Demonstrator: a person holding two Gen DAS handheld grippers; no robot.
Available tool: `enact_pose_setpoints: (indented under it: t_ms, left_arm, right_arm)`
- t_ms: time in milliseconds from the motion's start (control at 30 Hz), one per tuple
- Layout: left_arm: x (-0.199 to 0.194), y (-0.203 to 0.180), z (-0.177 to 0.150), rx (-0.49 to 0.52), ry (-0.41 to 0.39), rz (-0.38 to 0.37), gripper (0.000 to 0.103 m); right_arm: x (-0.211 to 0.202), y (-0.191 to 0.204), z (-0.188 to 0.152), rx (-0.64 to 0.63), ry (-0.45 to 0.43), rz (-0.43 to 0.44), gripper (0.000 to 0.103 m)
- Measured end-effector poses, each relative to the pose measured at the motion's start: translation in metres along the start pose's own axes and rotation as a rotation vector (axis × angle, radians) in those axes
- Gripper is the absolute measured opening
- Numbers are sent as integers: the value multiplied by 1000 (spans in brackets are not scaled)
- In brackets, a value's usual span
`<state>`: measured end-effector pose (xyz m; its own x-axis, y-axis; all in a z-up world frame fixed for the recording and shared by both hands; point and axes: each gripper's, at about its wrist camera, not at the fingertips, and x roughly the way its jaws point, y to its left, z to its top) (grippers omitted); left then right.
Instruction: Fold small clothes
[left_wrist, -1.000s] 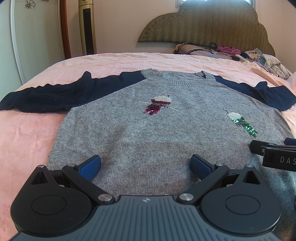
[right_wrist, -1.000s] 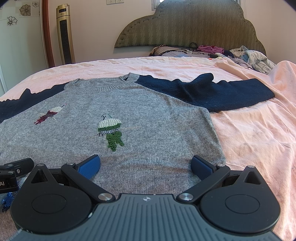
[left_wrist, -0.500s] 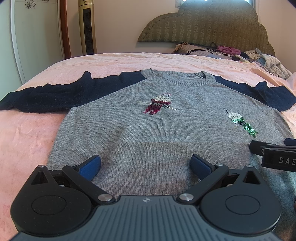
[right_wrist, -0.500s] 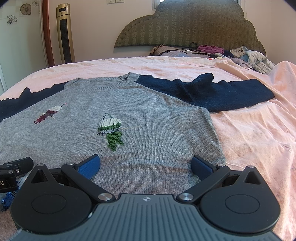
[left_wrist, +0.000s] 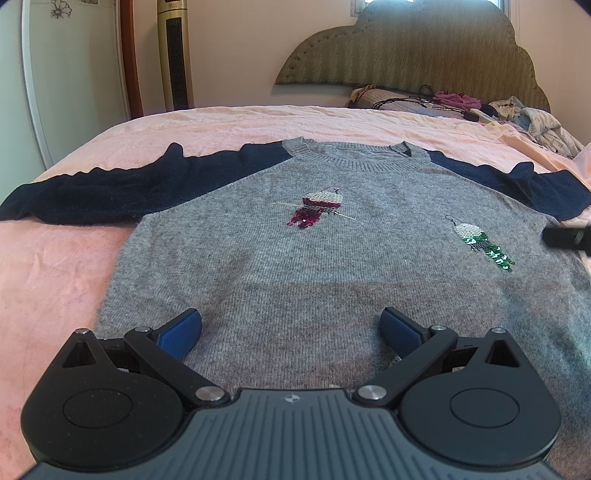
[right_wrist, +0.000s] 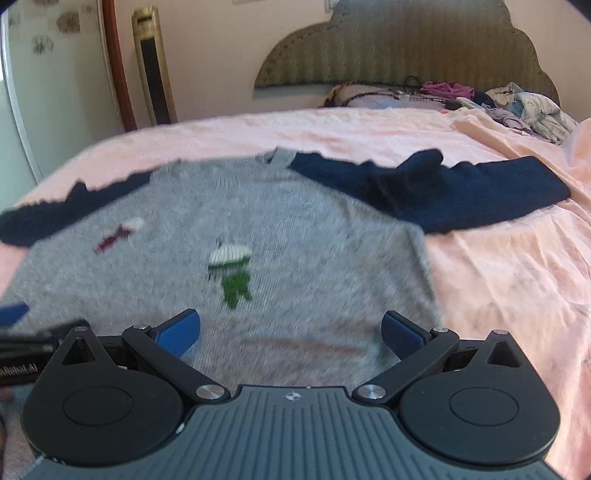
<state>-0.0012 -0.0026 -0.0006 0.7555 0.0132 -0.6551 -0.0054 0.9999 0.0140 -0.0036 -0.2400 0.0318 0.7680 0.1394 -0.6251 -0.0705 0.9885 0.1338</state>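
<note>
We see the grey sweater (left_wrist: 332, 258) spread flat on the pink bed (left_wrist: 55, 277) — our left hand-held gripper (left_wrist: 291, 325) and right hand-held gripper (right_wrist: 291, 326) both gape over its hem, gripping nothing.

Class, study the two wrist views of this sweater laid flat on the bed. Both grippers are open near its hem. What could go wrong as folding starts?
1. The sequin birds, red and green, could snag on a blue finger pad dragged across the sweater.
2. The left sleeve lies rumpled; folding it as is may leave a lumpy result.
3. The right gripper view is blurred, so a hurried pinch might also catch the pink bedsheet.
</note>
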Motion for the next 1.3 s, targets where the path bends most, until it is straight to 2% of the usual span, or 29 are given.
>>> enact_pose_setpoints:
  t_ms: [100,200,267,300,367,433,500,600,667,700,733,833,933,1067,1133,1167,1200,1267,1300]
  left_arm:
    - [-2,-1,1,1,1,3,103]
    - [-2,-1,2,0,1,1,103]
    - [-1,0,1,-1,2,-2,103]
    - [-1,0,1,-2,2,-3,103]
    - [0,0,2,-3,2,-5,103]
    - [0,0,2,-3,2,-5,103]
    - [0,0,1,-3,2,-5,103]
    - [0,0,1,-3,2,-5,103]
    - [0,0,1,-4,2,-5,103]
    - [0,0,1,-4,2,-6,103]
    - [0,0,2,-4,2,-5,103]
    - [0,0,2,-6,1,-8,103]
    - [0,1,1,-9,0,-11,103]
    - [0,1,1,-9,-1,-12,103]
    - [0,1,1,-9,-1,-13,103]
    - [0,1,1,-9,-1,-13,103]
    - [0,1,1,-8,-1,-13,103]
    - [0,1,1,-7,-1,-14,103]
    - [0,1,1,-7,-1,-14,103]
  right_arm:
    - [-16,-62,32,135,-149,19,103]
    - [-5,-153,69,325,-175,-26,103]
    - [6,-226,79,530,-241,-58,103]
    - [13,-252,82,597,-241,-77,103]
    - [32,-300,84,724,-217,-111,97]
    - [52,-330,81,799,-192,-93,84]
    - [73,-342,78,791,-166,-110,79]
    - [92,-346,83,755,-190,-108,72]
    - [105,-348,90,721,-186,-132,53]
    - [111,-348,93,698,-164,-168,20]
    - [114,-348,94,688,-148,-185,13]
    - [99,-331,99,662,-209,-156,14]
    - [70,-282,116,558,-273,-56,14]
    - [39,-172,137,398,-308,239,14]
    - [41,-108,140,329,-279,399,14]
    - [47,-84,138,314,-246,450,14]
    - [58,-59,133,304,-207,501,17]
    - [83,-17,118,322,-109,573,51]
    - [90,-8,108,343,-73,573,79]
